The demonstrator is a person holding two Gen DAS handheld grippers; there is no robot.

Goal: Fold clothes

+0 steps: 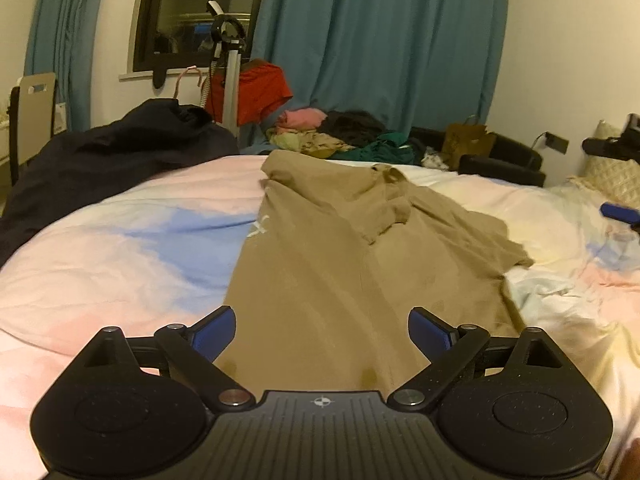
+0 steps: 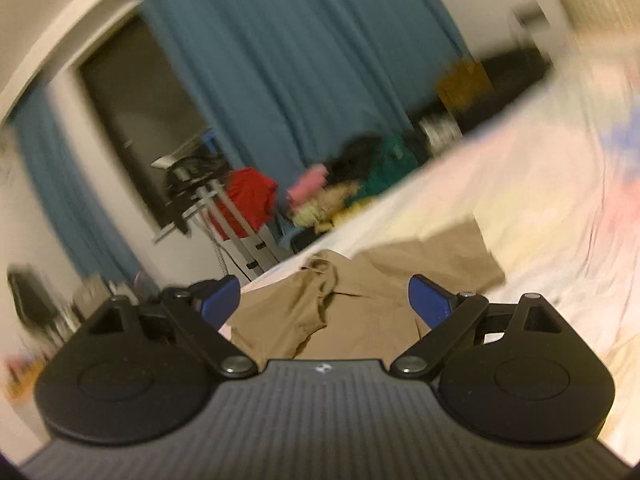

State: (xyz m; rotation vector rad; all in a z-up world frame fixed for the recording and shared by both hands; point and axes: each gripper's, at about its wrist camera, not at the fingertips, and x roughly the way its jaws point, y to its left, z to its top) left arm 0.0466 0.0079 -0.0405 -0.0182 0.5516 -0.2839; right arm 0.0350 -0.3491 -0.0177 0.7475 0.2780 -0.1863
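Black and ridged, the left hand-held gripper [image 1: 322, 330] fills the bottom of the left wrist view, its blue-padded fingers [image 1: 214, 334] spread wide with nothing pinched between them. Beyond its fingertips, the tan cotton shirt [image 1: 340, 248] lies flattened on the pastel pink, blue and yellow bed cover [image 1: 120, 256], stretching away from the camera with its collar at the far end and one sleeve spread to the right. A dark navy garment [image 1: 112, 156] is heaped on the bed's far left. Past the bed, a pile of mixed clothes [image 1: 336, 136] sits below the teal curtain [image 1: 380, 52], beside a red garment [image 1: 260, 92] draped on a stand.

Seen from the right wrist, the picture is tilted and blurred. The right hand-held gripper [image 2: 324, 298] also has its blue pads [image 2: 430, 302] spread apart, holding nothing. The tan shirt [image 2: 352, 304] lies just beyond its fingertips on the bed cover [image 2: 540, 200], collar area in the centre. The curtain [image 2: 288, 68] and red garment [image 2: 248, 196] show behind.
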